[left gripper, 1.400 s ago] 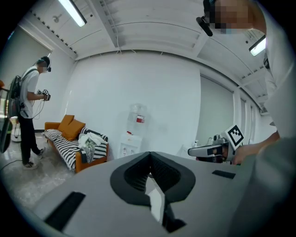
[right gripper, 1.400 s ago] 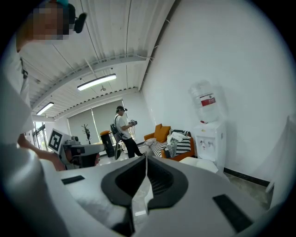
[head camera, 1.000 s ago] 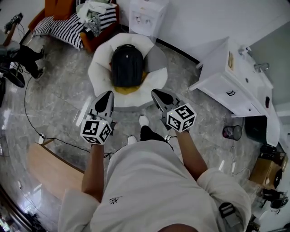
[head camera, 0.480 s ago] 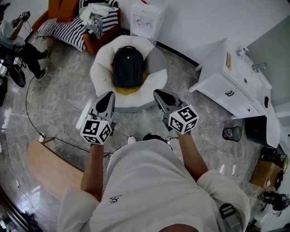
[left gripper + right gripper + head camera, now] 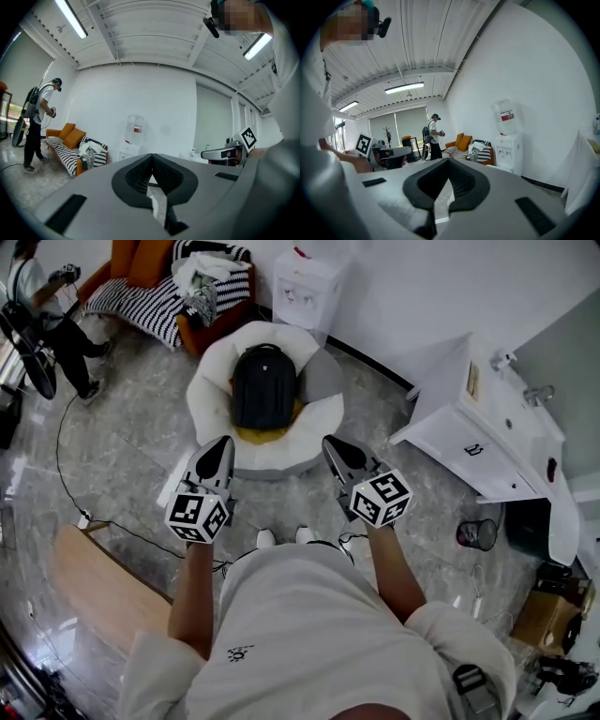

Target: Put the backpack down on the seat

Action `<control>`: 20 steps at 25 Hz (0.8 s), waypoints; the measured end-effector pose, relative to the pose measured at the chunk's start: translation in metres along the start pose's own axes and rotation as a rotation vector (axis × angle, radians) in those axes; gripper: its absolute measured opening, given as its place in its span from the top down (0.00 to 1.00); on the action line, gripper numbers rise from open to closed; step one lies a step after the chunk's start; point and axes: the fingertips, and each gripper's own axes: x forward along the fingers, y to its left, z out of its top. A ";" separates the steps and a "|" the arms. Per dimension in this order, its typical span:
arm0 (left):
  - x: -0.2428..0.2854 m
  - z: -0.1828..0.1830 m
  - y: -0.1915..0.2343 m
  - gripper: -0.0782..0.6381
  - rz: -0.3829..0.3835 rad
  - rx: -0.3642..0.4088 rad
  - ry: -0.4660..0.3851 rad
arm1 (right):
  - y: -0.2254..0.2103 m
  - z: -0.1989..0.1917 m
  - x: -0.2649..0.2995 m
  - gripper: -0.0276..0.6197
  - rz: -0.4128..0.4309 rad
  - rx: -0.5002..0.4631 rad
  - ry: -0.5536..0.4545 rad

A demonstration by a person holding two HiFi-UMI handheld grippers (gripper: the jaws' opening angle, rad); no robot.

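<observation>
A black backpack (image 5: 263, 387) stands on the white round seat (image 5: 211, 399), leaning against its back rest. My left gripper (image 5: 223, 442) and right gripper (image 5: 330, 442) hover side by side in front of the seat, short of its front rim and apart from the backpack. Both are shut with nothing between their jaws. In the left gripper view the closed tip (image 5: 151, 157) points toward the far wall, with the right gripper (image 5: 220, 154) off to the side. The right gripper view shows its own closed tip (image 5: 448, 161) and the left gripper (image 5: 389, 152).
A water dispenser (image 5: 305, 287) stands by the wall behind the seat. An orange sofa with a striped blanket (image 5: 178, 292) is at the back left, with another person (image 5: 47, 306) near it. A white sink cabinet (image 5: 487, 427) and a small bin (image 5: 478, 533) are on the right. A wooden board (image 5: 103, 587) and cables lie on the floor at left.
The foot that stood forward near the seat has drawn back beside the other. Both grippers stay shut and empty and have lifted slightly. The backpack has not moved.
</observation>
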 end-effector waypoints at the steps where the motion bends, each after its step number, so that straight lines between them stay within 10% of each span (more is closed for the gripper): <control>1: 0.001 0.001 -0.002 0.87 0.008 0.001 -0.001 | -0.003 0.000 -0.002 0.92 0.000 -0.005 0.005; 20: 0.006 -0.013 -0.001 0.87 0.088 -0.022 0.010 | -0.030 -0.011 -0.007 0.92 -0.030 -0.036 0.034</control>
